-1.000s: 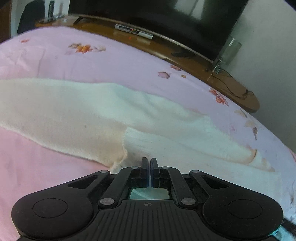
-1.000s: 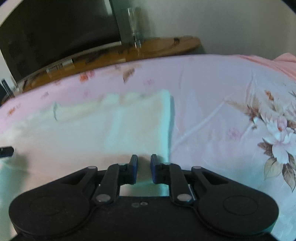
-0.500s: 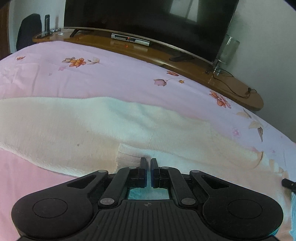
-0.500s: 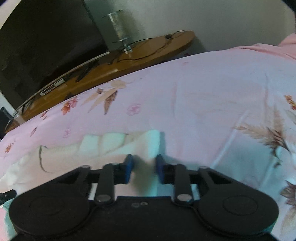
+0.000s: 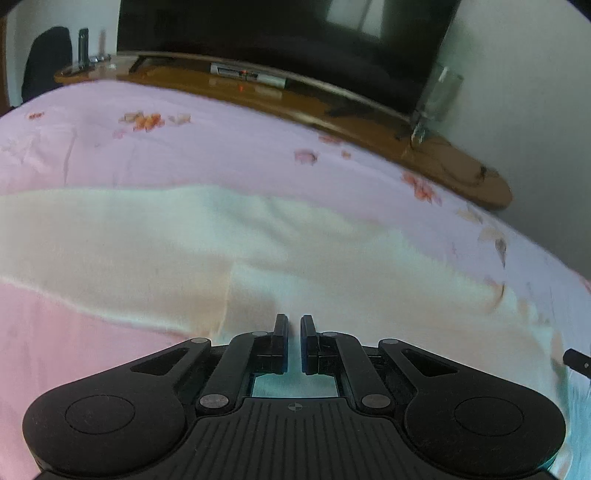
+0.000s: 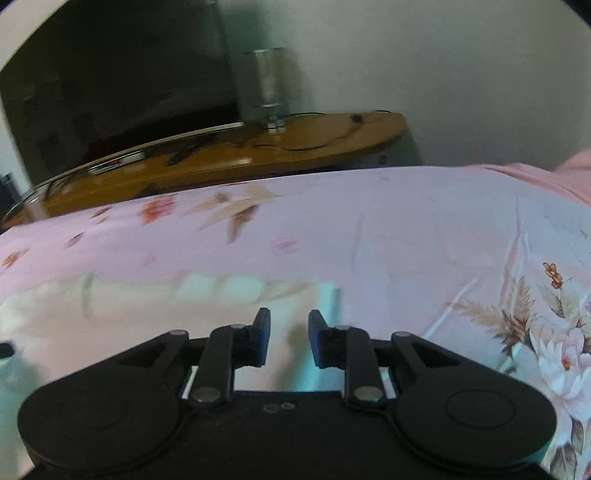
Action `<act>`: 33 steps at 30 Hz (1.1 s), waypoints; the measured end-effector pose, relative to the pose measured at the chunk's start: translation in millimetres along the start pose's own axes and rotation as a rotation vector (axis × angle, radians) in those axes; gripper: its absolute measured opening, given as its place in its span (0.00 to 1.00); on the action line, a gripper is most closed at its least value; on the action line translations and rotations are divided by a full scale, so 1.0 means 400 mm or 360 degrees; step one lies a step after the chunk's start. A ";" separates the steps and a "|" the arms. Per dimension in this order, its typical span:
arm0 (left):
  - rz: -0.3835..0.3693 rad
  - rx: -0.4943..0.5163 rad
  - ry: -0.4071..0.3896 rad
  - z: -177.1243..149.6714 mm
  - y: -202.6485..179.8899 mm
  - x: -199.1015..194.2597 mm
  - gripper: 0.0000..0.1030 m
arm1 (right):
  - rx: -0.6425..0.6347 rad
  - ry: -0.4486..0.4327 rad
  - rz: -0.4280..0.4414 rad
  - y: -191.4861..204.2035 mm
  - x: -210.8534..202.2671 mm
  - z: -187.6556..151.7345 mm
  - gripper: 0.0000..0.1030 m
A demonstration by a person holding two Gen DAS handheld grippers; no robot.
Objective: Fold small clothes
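Observation:
A cream knitted garment [image 5: 177, 243] lies spread across the pink floral bedsheet [image 5: 184, 147], with a folded flap near its front edge. My left gripper [image 5: 293, 325] hovers over that front edge with its jaws a narrow gap apart and nothing between them. In the right wrist view the garment's ribbed end [image 6: 207, 291] lies just ahead of my right gripper [image 6: 289, 321], which is open and empty above the cloth. The other gripper's tip shows at the left edge [image 6: 5, 349].
A wooden TV bench [image 5: 332, 107] with a dark television [image 5: 280, 33], a set-top box [image 5: 247, 72] and a glass vase [image 5: 437, 99] runs along the far side of the bed. A pink pillow or blanket [image 6: 554, 173] lies at the right.
My left gripper's jaws have parted from shut to a narrow gap. My right gripper has opened wider and let go of the garment's edge. Both views have shifted slightly.

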State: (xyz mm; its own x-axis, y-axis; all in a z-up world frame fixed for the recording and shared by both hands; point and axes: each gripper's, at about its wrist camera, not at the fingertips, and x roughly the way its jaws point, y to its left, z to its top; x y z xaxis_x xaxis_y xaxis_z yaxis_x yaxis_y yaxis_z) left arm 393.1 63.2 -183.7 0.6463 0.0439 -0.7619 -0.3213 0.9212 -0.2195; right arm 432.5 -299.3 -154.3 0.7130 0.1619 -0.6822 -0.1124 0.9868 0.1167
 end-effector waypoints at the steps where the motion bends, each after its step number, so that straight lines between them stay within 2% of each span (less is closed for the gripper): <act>1: 0.0017 0.0006 0.0006 -0.007 0.003 0.007 0.04 | -0.0008 0.0024 0.0013 0.013 -0.005 -0.014 0.23; 5: 0.0027 0.0031 0.0031 0.000 -0.001 0.001 0.04 | -0.0091 0.0140 -0.0055 0.040 0.022 -0.071 0.21; 7: 0.0014 0.0025 0.0062 0.001 -0.003 -0.024 0.04 | -0.0070 0.0139 -0.0075 0.046 0.013 -0.059 0.23; 8: -0.0004 0.0043 0.0066 -0.006 -0.005 -0.039 0.04 | -0.0040 0.0127 -0.0037 0.050 -0.004 -0.053 0.23; 11: 0.0016 0.0144 0.0089 -0.040 -0.009 -0.053 0.04 | -0.0072 0.0084 -0.0017 0.078 -0.059 -0.068 0.23; 15: 0.0011 0.0143 0.0162 -0.047 -0.003 -0.058 0.04 | -0.0049 0.0222 -0.0066 0.086 -0.047 -0.108 0.25; 19: -0.0053 0.0065 0.0142 -0.039 0.033 -0.111 0.04 | -0.0034 0.0134 -0.0015 0.117 -0.120 -0.100 0.29; 24: -0.0039 -0.0074 0.0196 -0.035 0.131 -0.138 0.04 | -0.0041 0.0080 0.0047 0.166 -0.170 -0.108 0.31; 27: 0.0010 -0.0137 0.0205 -0.030 0.201 -0.147 0.04 | -0.0080 0.0101 0.0105 0.230 -0.160 -0.111 0.33; 33: 0.0037 -0.0398 0.0149 -0.015 0.371 -0.163 0.04 | -0.0218 0.0151 0.0283 0.429 -0.093 -0.103 0.33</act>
State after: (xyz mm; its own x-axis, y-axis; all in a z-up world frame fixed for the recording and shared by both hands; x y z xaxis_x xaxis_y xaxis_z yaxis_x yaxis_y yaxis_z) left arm 299.0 194.7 -170.3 0.5737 0.0171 -0.8189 -0.5036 0.7959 -0.3361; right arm 358.0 -135.6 -138.6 0.6063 0.3265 -0.7251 -0.3275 0.9334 0.1464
